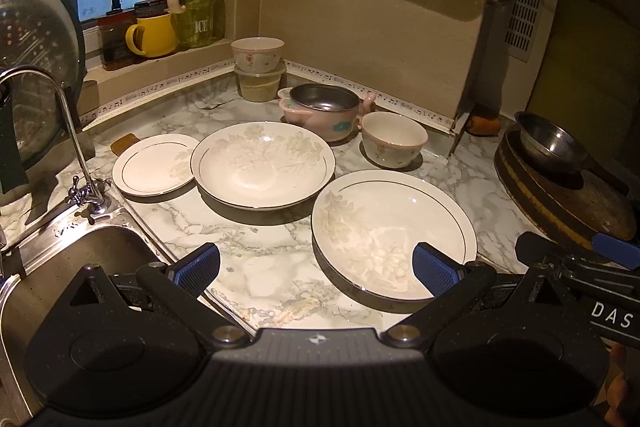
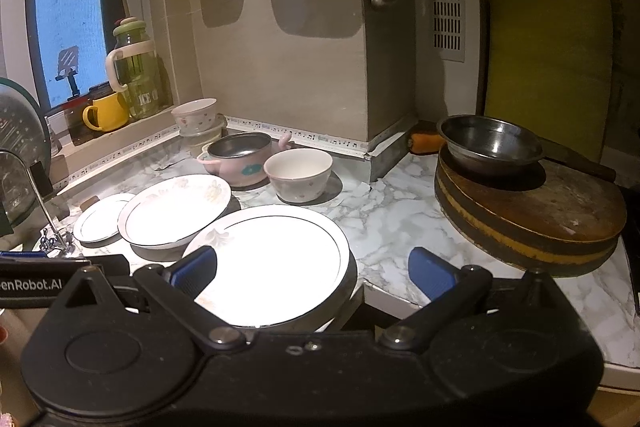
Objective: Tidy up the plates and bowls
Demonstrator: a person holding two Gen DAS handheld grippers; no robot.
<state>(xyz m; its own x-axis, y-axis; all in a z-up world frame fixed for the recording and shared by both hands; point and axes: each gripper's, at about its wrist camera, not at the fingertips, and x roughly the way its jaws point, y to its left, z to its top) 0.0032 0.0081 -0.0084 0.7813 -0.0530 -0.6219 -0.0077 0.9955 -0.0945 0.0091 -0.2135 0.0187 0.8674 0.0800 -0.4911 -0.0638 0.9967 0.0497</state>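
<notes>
Looking along your left gripper [image 1: 316, 263], you see its fingers spread wide and holding nothing, hovering over the marble counter [image 1: 256, 239] with 1 blue pad above the near large plate [image 1: 394, 233]. Behind that plate sits the middle plate [image 1: 262, 165], with the small plate [image 1: 156, 165] touching its far side toward the sink [image 1: 60, 267]. A floral bowl [image 1: 394, 139] stands just behind the near large plate, beside the pink pot [image 1: 324, 111].

From your right gripper [image 2: 312, 269], the fingers are likewise wide and empty, 1 pad over the near large plate [image 2: 276, 263]. Well away from that plate, a steel pan [image 2: 490, 145] rests on the round wooden board [image 2: 532, 215].
</notes>
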